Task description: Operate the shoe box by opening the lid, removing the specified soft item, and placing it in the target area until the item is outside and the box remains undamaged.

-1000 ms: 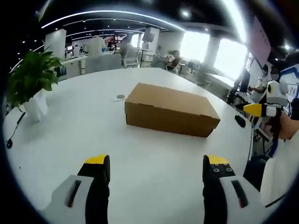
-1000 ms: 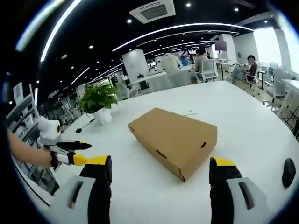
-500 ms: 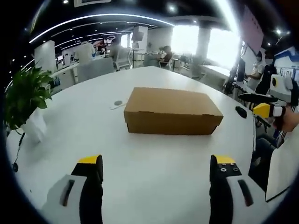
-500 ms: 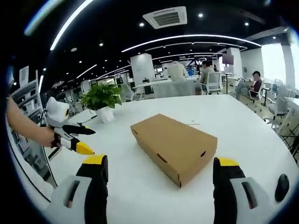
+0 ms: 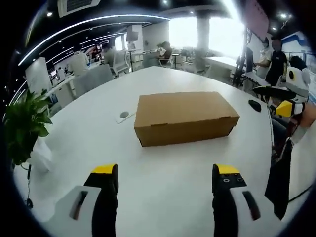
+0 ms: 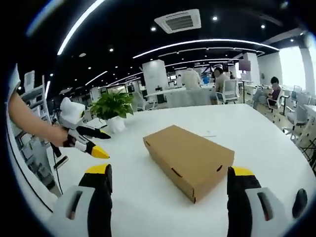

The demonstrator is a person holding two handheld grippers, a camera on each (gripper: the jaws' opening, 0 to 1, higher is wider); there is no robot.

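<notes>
table: large white round-edged tabletop (image 5: 163, 197), glossy, also in right gripper view (image 6: 148, 187)
plant: green leafy potted plant in white pot (image 6: 114, 109), far side of table in right gripper view; at left edge in left gripper view (image 5: 24, 129)
mouse: small black computer mouse (image 5: 254, 105) near table's right edge; dark oval at lower right in right gripper view (image 6: 299, 203)
disc: small round grey disc with white cable (image 5: 123, 115), lying on table
ceiling: black, curved white light strips (image 6: 197, 44), square white air-con vent (image 6: 177, 20)
people: seated and standing at desks in background (image 6: 274, 89)
chairs: grey office chairs (image 5: 98, 76) beyond table
</notes>
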